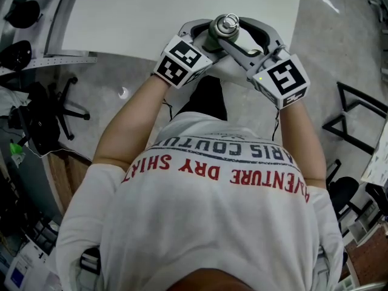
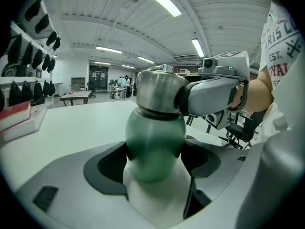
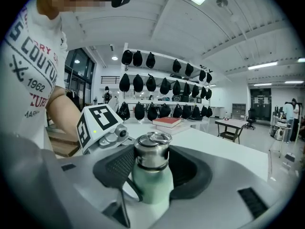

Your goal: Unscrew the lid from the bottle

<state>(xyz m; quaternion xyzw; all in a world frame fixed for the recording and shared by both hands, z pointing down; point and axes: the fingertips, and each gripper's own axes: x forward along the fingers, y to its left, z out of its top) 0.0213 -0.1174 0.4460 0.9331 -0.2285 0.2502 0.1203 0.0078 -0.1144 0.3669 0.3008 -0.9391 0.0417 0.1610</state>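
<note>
The left gripper (image 2: 153,159) squeezes its fingers (image 2: 108,163) on the green bottle (image 2: 155,144), held up near the worktop (image 1: 182,11) edge, to keep it still; the right gripper (image 3: 153,168) has its fingers (image 3: 119,166) clamped on the shiny lid (image 3: 151,152), I think to twist it off.

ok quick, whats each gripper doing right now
left gripper: closed, holding the green bottle by its body
right gripper: closed on the steel lid
</note>
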